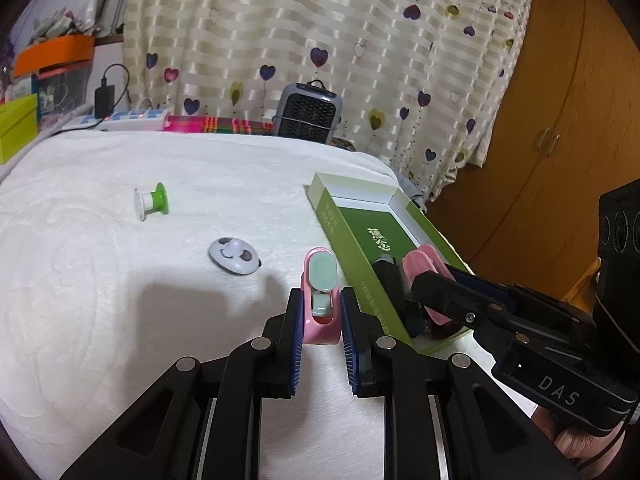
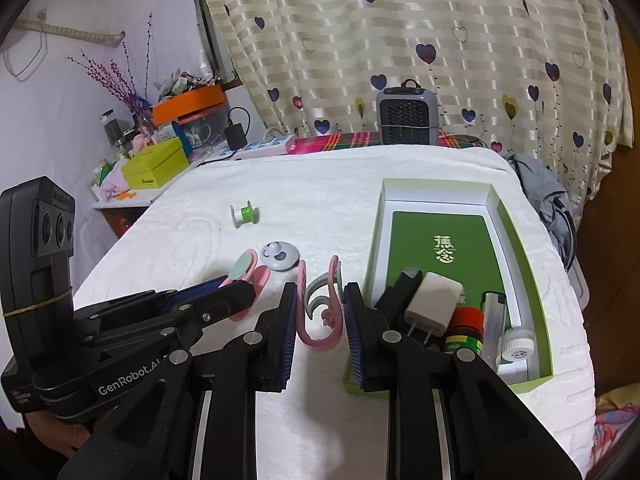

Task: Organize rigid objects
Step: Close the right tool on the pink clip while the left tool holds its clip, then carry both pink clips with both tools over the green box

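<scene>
1. Pink clip (image 1: 320, 300) clamped between left gripper (image 1: 320, 312) fingers, beside green box (image 2: 520, 248), ready for boxing.
2. Second pink clip (image 2: 320, 308) pinched by right gripper (image 2: 320, 316), same purpose.
3. Spool (image 1: 151, 200) and grey disc (image 1: 234, 256) loose on white-covered tabletop (image 1: 100, 280), unsorted.

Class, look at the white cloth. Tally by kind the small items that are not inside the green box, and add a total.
Pink clips: 2, one between the fingers of the left gripper, one in the right gripper
Green-and-white spool: 1
Grey round disc: 1
Total: 4
</scene>
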`<action>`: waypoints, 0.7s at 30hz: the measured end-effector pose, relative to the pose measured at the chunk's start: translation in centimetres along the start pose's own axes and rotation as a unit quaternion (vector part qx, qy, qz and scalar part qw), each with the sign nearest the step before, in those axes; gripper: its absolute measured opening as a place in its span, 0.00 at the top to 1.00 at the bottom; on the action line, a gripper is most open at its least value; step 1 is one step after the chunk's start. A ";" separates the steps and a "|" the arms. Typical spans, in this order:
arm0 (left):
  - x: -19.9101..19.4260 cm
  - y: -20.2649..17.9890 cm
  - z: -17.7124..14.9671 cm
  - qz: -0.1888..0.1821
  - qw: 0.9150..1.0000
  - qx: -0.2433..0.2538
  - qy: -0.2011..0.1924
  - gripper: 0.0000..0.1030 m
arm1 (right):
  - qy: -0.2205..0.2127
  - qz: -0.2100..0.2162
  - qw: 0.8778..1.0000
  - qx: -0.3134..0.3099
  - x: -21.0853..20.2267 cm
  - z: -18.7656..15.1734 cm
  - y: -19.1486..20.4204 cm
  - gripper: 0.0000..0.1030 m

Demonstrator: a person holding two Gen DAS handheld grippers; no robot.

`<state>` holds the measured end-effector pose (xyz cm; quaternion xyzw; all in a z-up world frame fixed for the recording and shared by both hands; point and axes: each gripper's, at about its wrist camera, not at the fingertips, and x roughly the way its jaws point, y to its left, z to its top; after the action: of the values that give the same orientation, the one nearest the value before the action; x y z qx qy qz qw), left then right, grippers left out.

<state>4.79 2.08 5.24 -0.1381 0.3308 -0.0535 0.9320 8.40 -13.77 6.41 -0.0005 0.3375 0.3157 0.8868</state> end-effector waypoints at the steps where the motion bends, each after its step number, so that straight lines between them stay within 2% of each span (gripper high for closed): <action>1: 0.1 -0.2 0.0 0.000 1.000 0.002 0.000 0.83 | -0.001 0.000 1.000 0.002 -0.1 0.0 -0.2 0.77; 21: 1.2 -3.7 0.3 -0.006 0.999 0.032 0.010 0.83 | -0.015 -0.001 0.999 0.028 -1.7 -0.5 -3.3 0.77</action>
<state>5.88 -1.61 5.81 -0.1092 0.3378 -0.0711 0.9321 9.01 -17.50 6.35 0.0293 0.3328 0.3053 0.8917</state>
